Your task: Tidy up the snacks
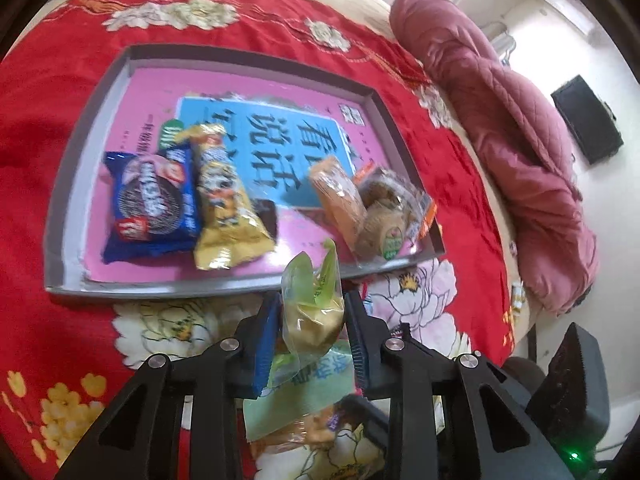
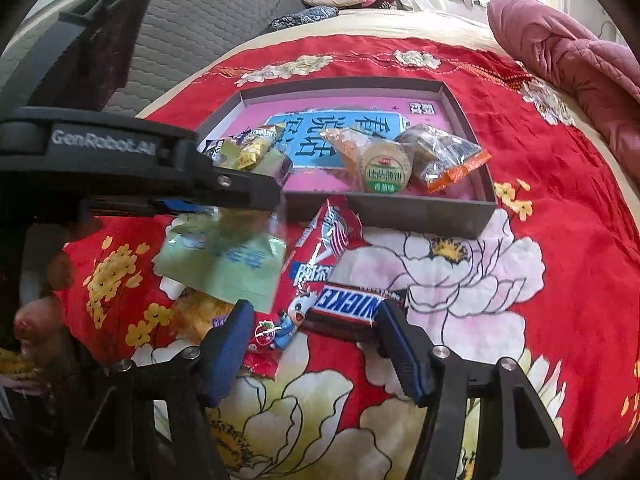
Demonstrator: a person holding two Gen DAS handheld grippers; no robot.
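The left gripper [image 1: 312, 320] is clamped on a clear-and-green snack packet [image 1: 310, 308], its blue pads pressing the wrapper from both sides, low in the middle of the left wrist view, just short of the near wall of the grey tray [image 1: 60, 200]. The packet stands upright between the fingers, and seems to be lifted off the red flowered bedspread [image 1: 48, 100], though the blur makes that hard to confirm.

Inside the tray, on a pink-and-blue printed sheet [image 1: 280, 140], lie a blue cookie pack [image 1: 152, 204] at the left, a yellow snack bag [image 1: 228, 208] touching it, and at the right a tan wafer pack [image 1: 338, 196] beside a clear bag of round pastries [image 1: 388, 208].

In the right wrist view the right gripper [image 2: 316, 344] is spread wide and holds nothing, hovering at the bottom of the frame above a Snickers bar [image 2: 356, 308] and a red-and-white candy wrapper [image 2: 320, 264] that lie on the bedspread just outside the tray's near wall. A crimson quilt [image 2: 568, 60] is heaped at the upper right.
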